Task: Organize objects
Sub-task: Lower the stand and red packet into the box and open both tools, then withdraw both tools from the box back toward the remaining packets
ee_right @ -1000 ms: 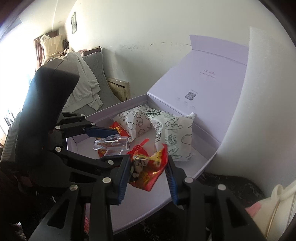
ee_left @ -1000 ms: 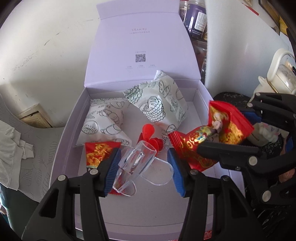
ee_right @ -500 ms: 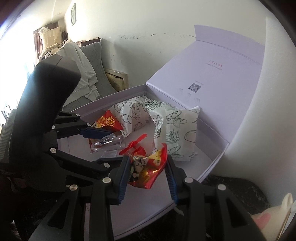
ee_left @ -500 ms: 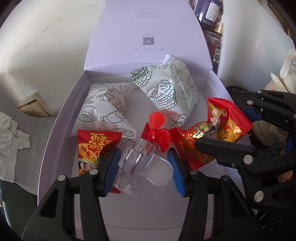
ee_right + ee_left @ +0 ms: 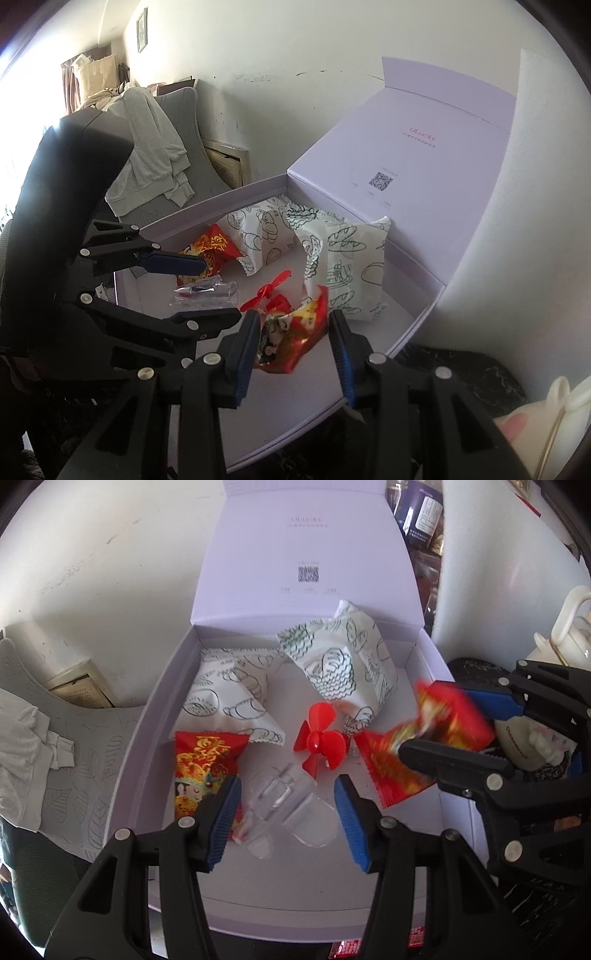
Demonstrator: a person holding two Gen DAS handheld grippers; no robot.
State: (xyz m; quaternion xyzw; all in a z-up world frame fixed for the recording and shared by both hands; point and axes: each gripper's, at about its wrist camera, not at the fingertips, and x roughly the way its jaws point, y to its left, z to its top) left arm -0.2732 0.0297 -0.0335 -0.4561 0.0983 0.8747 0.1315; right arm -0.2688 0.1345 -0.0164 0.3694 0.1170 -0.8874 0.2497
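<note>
The left gripper (image 5: 288,812) is seen closed on a clear plastic fan body (image 5: 284,805), which is pinched between its blue pads and held low over the floor of a lilac box (image 5: 155,716); the red propeller (image 5: 319,738) at the far end of that fan is pointed toward the back of the box. A red snack packet with gold print (image 5: 201,760) is lain flat on the box floor just beside the left pad, partly hidden beneath it. The right gripper (image 5: 293,332) is clamped on a second red snack packet (image 5: 291,332), which is crumpled between its two blue pads and carried above the near right part of the box; in the left wrist view this packet (image 5: 443,731) is blurred, so its print cannot be read there. Behind the fan, two white wrapped pastries with line drawings are found: one (image 5: 229,701) is lain toward the back left corner, touching the flat red packet, and the other (image 5: 343,664) is propped upright against the back wall. The box lid (image 5: 310,554) is stood open behind them, with a small printed square code on its inner face. Beyond the box, a pale wall (image 5: 332,44) is seen, a grey chair draped with light cloth (image 5: 155,147) is placed to the left, and a cream kettle (image 5: 569,627) is stood to the right, near a dark patterned surface (image 5: 461,369)
</note>
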